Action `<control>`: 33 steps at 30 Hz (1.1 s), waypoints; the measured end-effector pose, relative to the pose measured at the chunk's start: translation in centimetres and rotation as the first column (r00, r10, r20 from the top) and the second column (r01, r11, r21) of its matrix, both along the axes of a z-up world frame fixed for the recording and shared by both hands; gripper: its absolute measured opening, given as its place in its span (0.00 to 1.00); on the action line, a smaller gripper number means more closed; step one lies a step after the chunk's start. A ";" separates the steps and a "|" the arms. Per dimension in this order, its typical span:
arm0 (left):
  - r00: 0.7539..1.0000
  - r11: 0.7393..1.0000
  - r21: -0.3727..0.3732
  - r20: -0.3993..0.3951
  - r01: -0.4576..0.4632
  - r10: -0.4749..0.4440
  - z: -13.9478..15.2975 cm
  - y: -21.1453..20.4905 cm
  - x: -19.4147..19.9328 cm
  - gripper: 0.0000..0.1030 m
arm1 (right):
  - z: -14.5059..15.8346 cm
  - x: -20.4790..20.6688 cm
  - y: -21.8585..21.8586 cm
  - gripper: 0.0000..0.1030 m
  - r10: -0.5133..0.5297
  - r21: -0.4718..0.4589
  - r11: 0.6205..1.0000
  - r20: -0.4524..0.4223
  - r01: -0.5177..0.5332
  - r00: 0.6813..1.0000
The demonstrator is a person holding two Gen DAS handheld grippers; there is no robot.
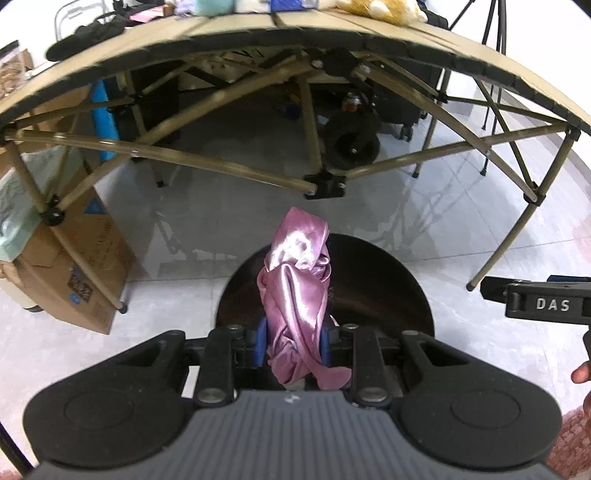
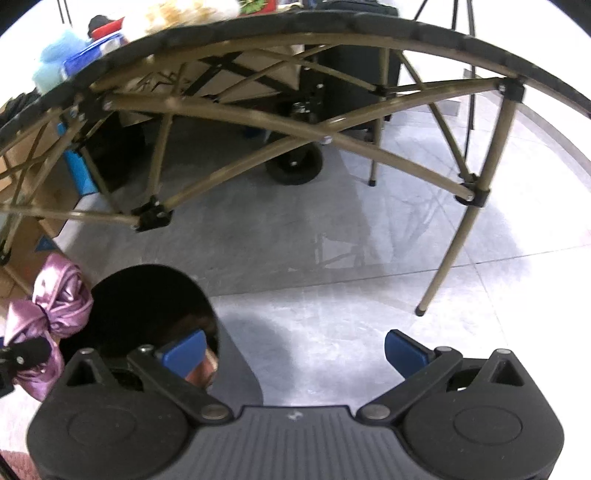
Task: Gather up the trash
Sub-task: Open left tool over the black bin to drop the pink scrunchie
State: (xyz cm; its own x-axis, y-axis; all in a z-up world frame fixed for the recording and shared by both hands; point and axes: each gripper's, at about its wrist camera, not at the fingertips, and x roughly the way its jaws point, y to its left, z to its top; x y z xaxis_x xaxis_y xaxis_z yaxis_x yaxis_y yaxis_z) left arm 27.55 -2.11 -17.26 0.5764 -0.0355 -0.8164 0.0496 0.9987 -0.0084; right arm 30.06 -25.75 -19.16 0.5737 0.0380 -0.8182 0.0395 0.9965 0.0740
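A shiny pink satin cloth [image 1: 295, 295] hangs against a black round bin [image 1: 388, 291]. Blue pads [image 2: 404, 349] tip the black grippers. The folding table [image 1: 258, 33] is tan with olive-brown legs; the floor [image 2: 332, 240] is pale grey tile.

Ahead of my grippers and above them, a folding table [image 1: 258, 29] is standing on a crossed frame of tan poles [image 1: 221, 162], carrying soft yellow, teal and blue items too blurred to identify. Off to my left a cardboard box [image 1: 74, 266] is sitting on the pale tiled floor [image 2: 332, 229] beside a table leg. Beyond the frame a black wheel [image 1: 351, 142] is resting on the tiles, with tripod legs [image 1: 495, 33] rising farther right.
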 end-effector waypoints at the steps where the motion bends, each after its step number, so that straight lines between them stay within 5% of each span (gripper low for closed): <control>1: 1.000 1.000 -0.001 -0.005 0.007 -0.007 -0.2 -0.3 0.3 0.26 | 0.1 0.0 -0.3 1.00 -0.008 -0.001 1.000 0.001 0.008 1.000; 13: 0.999 0.999 0.011 -0.027 0.044 -0.043 -1.9 -2.1 2.1 0.29 | 0.8 -0.4 -1.8 1.00 -0.053 0.023 0.998 0.014 0.053 0.998; 15: 0.999 0.999 0.016 -0.032 0.043 -0.043 -2.1 -2.1 2.1 0.45 | 0.8 -0.4 -1.7 1.00 -0.050 0.022 0.999 0.013 0.050 0.999; 17: 0.999 0.999 0.029 -0.022 0.032 -0.031 -2.0 -2.0 2.0 0.80 | 0.8 -0.4 -1.8 1.00 -0.050 0.022 0.999 0.012 0.050 0.999; 20: 1.000 0.999 0.050 -0.001 0.007 -0.007 -1.7 -1.7 1.8 1.00 | 0.7 -0.3 -1.7 1.00 -0.049 0.020 0.999 0.009 0.049 0.999; 33: 0.999 0.998 0.054 -0.017 -0.034 0.035 -1.6 -0.9 1.7 1.00 | 0.5 -0.1 -0.6 1.00 -0.018 0.011 1.000 0.006 0.018 1.000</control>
State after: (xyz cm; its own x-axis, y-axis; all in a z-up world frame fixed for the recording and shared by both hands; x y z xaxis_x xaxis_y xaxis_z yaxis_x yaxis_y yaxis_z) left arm 29.28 -2.98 -18.87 0.5614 0.0281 -0.8271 0.0153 0.9989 0.0443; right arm 29.98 -26.31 -18.65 0.5795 0.0370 -0.8141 0.0568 0.9947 0.0856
